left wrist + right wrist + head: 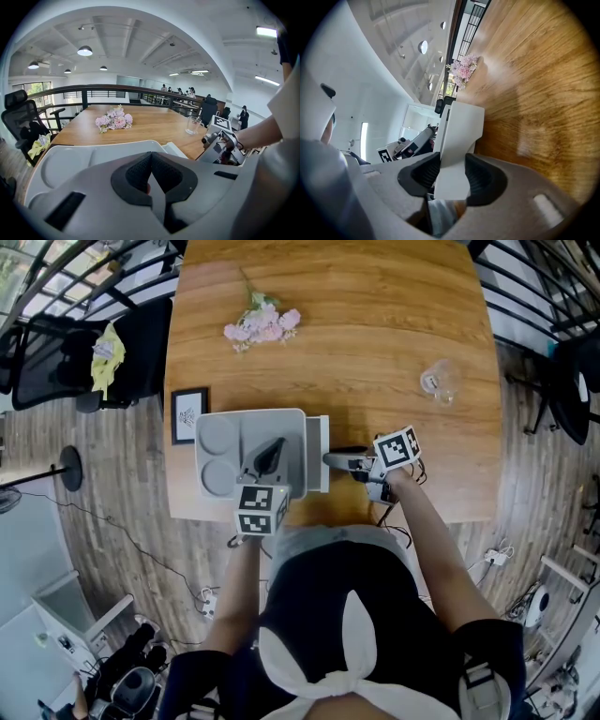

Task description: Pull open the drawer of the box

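Box: a pale grey box sat at the near edge of the table, just in front of the person, with two round hollows moulded into its top.
Drawer: the white drawer faced out of the box's right side. Its front seemed to stand slightly proud of the body, so the pull looked barely begun.
Right gripper: the right gripper reached in from the right, nearly level. Its two dark pads were pinched on the edge of the drawer front, with the white panel filling the space between them.
Left gripper: the left gripper rested tip-down on the box top. Its fingers were pressed together and held nothing.
Doing the pull well: the pull should probably run straight to the right, in line with the drawer, keeping the pinch square. The left gripper should bear down so the light box does not slide along.
Risk: the pads held only a thin lip, so a twist or jerk could slip them off.
Surface: a wooden table, bare around the box. Pink flowers lay at the far side, a clear glass stood well to the right, and a small picture frame lay just left of the box.
Room: an open office with a plank floor. A black office chair draped with a yellow cloth stood to the left, and round lamps hung overhead.
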Demonstrator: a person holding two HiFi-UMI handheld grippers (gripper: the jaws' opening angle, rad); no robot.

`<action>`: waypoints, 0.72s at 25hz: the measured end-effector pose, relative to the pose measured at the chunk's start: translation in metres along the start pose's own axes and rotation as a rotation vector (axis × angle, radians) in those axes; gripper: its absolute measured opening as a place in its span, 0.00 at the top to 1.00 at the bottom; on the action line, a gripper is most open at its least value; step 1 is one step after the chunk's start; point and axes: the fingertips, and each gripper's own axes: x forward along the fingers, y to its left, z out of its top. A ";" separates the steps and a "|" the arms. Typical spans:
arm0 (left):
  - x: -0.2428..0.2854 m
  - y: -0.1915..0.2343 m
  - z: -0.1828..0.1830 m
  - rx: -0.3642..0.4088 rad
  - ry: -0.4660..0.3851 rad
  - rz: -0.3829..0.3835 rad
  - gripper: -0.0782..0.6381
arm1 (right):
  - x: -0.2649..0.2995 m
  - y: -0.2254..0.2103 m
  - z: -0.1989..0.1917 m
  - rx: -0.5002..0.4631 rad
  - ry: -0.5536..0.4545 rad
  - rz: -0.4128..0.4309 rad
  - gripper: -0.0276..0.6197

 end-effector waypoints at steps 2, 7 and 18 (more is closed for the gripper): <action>0.000 0.000 0.000 -0.002 -0.005 0.000 0.87 | -0.001 -0.001 -0.001 -0.010 -0.004 -0.016 0.69; 0.001 -0.004 0.000 0.017 0.004 0.002 0.87 | -0.005 0.008 0.001 -0.087 -0.015 -0.092 0.62; 0.001 -0.008 -0.002 0.050 0.006 -0.003 0.87 | -0.017 0.028 0.014 -0.377 -0.256 -0.568 0.59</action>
